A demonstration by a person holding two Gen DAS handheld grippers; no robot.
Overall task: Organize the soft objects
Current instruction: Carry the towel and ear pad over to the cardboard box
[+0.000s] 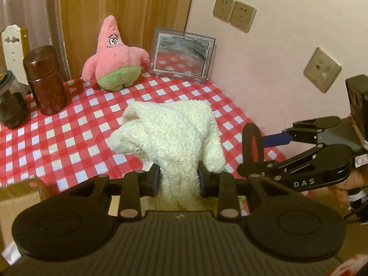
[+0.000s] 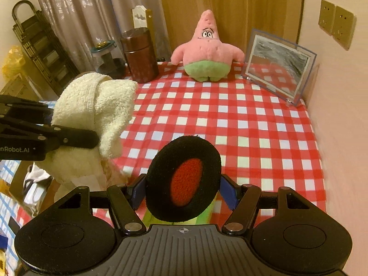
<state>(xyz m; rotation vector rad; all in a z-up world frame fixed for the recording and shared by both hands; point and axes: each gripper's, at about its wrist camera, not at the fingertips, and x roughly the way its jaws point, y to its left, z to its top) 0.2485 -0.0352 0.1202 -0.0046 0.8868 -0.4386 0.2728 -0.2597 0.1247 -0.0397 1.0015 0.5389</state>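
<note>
My left gripper (image 1: 178, 179) is shut on a cream terry towel (image 1: 170, 128) and holds it bunched above the near edge of the red-checked table (image 1: 69, 124). The towel also shows in the right wrist view (image 2: 96, 105), with the left gripper's fingers (image 2: 76, 138) on it. My right gripper (image 2: 182, 189) is shut on a round black pad with a red centre (image 2: 184, 181), held upright above the table's near edge. The pad and the right gripper (image 1: 251, 147) show at the right of the left wrist view. A pink star plush (image 2: 207, 53) sits at the back.
A brown cylindrical canister (image 2: 140, 55) and a glass jar (image 1: 10, 101) stand at the back left. A clear-framed picture (image 2: 279, 66) leans at the back right by the wall with sockets (image 1: 322, 70). A cardboard box (image 1: 18, 197) is below the table's left edge.
</note>
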